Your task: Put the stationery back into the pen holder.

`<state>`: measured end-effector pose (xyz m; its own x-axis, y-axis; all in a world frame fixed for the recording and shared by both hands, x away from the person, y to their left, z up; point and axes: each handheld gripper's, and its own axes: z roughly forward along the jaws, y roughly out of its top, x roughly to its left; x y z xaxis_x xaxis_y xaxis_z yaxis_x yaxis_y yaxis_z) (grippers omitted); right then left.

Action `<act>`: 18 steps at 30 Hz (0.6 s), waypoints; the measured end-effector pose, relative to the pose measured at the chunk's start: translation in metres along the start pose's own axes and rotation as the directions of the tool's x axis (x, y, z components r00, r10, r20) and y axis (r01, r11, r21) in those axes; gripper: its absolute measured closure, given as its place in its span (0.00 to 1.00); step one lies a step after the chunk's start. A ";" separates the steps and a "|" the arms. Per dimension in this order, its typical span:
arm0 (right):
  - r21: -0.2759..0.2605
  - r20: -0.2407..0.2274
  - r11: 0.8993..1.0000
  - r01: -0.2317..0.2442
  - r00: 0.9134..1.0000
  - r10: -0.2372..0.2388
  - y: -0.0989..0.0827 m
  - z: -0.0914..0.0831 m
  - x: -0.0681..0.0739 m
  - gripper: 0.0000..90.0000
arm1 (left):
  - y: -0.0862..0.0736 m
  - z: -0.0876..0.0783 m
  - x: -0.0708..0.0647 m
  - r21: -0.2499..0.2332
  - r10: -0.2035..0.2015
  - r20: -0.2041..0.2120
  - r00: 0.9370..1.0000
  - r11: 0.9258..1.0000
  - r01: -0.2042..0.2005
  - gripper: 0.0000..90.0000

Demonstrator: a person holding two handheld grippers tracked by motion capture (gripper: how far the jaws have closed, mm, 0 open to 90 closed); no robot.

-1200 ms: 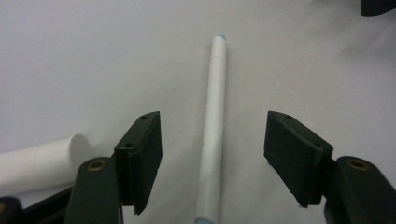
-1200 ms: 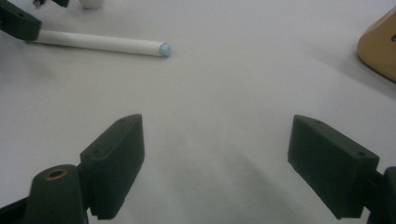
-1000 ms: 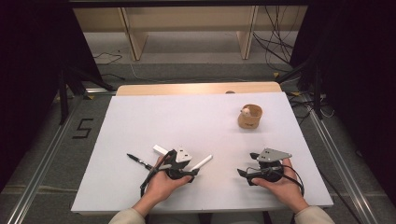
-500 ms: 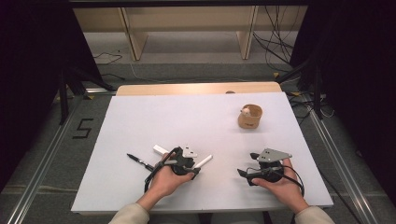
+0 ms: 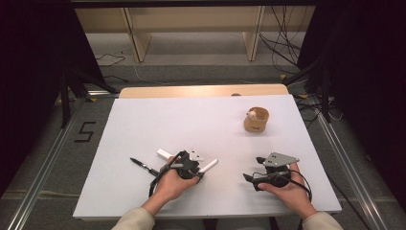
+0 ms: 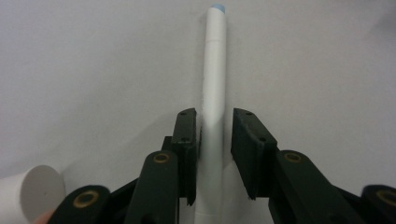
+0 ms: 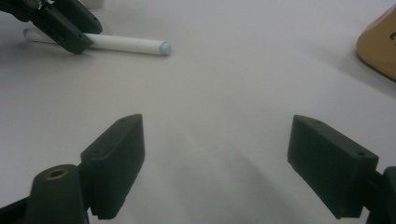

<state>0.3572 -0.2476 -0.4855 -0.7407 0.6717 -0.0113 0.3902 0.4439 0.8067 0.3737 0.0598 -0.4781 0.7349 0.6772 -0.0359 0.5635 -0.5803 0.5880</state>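
My left gripper (image 5: 191, 167) sits low over the white table (image 5: 143, 120), near the front edge, and its jaws have just been closing around the white marker (image 6: 214, 93). In the left gripper view the marker runs straight up between the two black pads, its pale blue tip pointing away from me; the pad on the left of that view touches the barrel, while a thin gap shows at the other pad, so I would not call it clamped yet. From above, the marker lies flat on the table and pokes out from under the gripper, one end toward the right hand. Just left of my left hand lie a black pen (image 5: 142, 166) and a short white cylinder (image 5: 163, 154), both on the table surface and apart from the jaws. My right gripper (image 7: 212, 163) rests near the front right of the table with its jaws wide apart and nothing but bare table between them. In the right gripper view I see the marker farther off with the left gripper's jaws on it. A tan cup (image 5: 256, 120) stands well beyond the right gripper, toward the far right of the table.
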 end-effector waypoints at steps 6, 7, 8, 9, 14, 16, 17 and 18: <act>-0.001 -0.001 1.000 0.000 1.000 0.000 0.000 0.000 0.000 0.22 | 0.001 0.000 0.002 0.008 -0.004 0.002 1.000 1.000 0.004 0.82; 0.000 -0.002 1.000 0.000 1.000 0.000 0.000 0.000 0.000 0.22 | 0.001 0.000 0.002 0.008 -0.004 0.002 1.000 1.000 0.004 0.82; 0.000 -0.002 1.000 0.000 1.000 0.000 0.000 0.000 0.000 0.22 | 0.001 0.000 0.002 0.007 -0.005 0.002 1.000 1.000 0.005 0.83; -0.001 -0.002 1.000 -0.001 1.000 0.001 0.000 0.000 0.000 0.22 | 0.001 0.001 0.002 0.008 -0.001 -0.001 1.000 1.000 0.001 0.84; -0.005 0.001 1.000 0.004 1.000 -0.004 0.000 0.000 0.000 0.22 | 0.002 0.001 0.001 0.012 0.005 -0.007 1.000 1.000 -0.005 0.86; -0.003 0.001 1.000 0.002 1.000 -0.002 0.000 0.000 0.000 0.22 | 0.002 0.001 0.000 0.020 0.014 -0.013 1.000 1.000 -0.013 0.87; -0.004 0.002 1.000 0.004 1.000 -0.004 0.000 0.000 0.000 0.22 | 0.003 0.001 0.000 0.022 0.013 -0.014 1.000 1.000 -0.012 0.87; -0.004 0.001 1.000 0.004 1.000 -0.004 0.000 0.000 0.000 0.22 | 0.003 0.001 -0.001 0.023 0.015 -0.021 1.000 1.000 -0.015 0.87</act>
<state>0.3572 -0.2472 -0.4854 -0.7417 0.6706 -0.0157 0.3844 0.4442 0.8093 0.3749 0.0566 -0.4773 0.7354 0.6775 -0.0098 0.5608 -0.6004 0.5700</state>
